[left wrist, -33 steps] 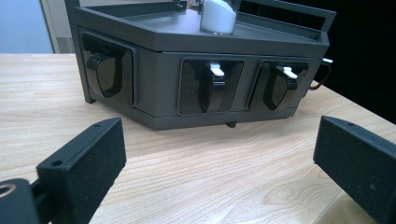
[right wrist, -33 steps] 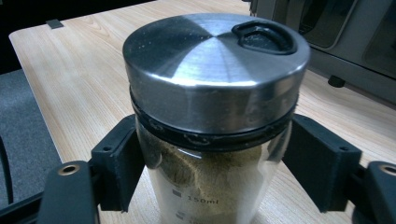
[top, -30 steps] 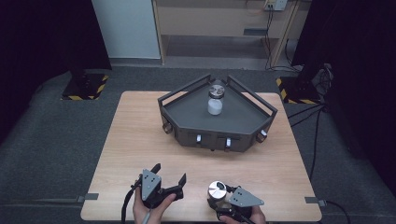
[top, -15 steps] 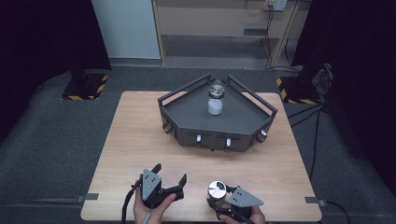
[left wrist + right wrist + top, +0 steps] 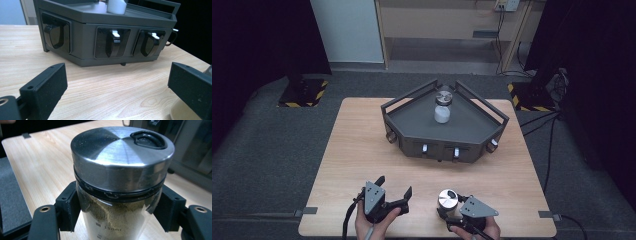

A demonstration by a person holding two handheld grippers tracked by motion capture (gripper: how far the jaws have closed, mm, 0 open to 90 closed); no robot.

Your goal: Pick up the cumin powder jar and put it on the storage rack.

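The right hand-held gripper [image 5: 451,209] clamps a steel-lidded jar [image 5: 120,182]; beside it, the left hand-held gripper [image 5: 393,191] gapes, holding nothing.

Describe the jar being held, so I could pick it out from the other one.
Start at the wooden table and look to its near edge, in front of the dark grey tray. There the right claw grips a glass jar with a steel lid, holding brownish powder; the tray jar holds white.

L tongs [image 5: 393,189] open; R tongs [image 5: 447,207] clamped.
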